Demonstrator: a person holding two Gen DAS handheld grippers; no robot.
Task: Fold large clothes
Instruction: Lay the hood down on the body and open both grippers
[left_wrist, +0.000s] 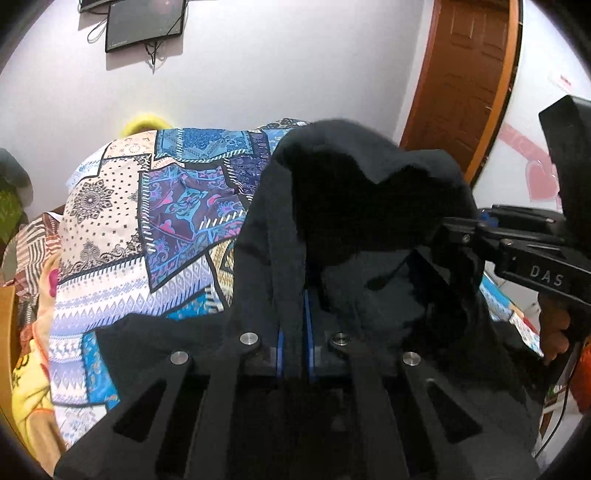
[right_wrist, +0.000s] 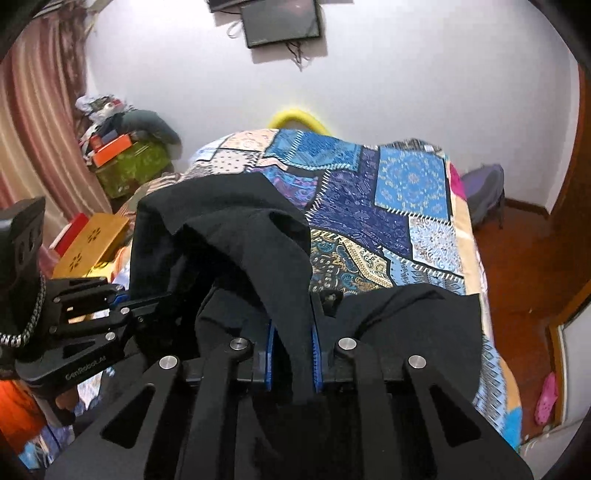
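A large black garment (left_wrist: 354, 192) lies partly on a bed and is lifted in front of both cameras. My left gripper (left_wrist: 294, 332) is shut on a fold of the black garment, the cloth pinched between its blue pads (left_wrist: 279, 347). In the right wrist view my right gripper (right_wrist: 291, 350) is shut on another fold of the same black garment (right_wrist: 236, 229), which rises and drapes over the fingers. The right gripper (left_wrist: 458, 236) shows at the right of the left wrist view, the left gripper (right_wrist: 147, 310) at the left of the right wrist view. Fingertips of both are hidden by cloth.
The bed carries a blue patchwork cover (right_wrist: 388, 206). A wall screen (right_wrist: 282, 22) hangs behind it. Boxes and clutter (right_wrist: 122, 155) stand at the left, a brown door (left_wrist: 465, 74) and wooden floor (right_wrist: 517, 266) at the right, with a pink shoe (right_wrist: 546, 402).
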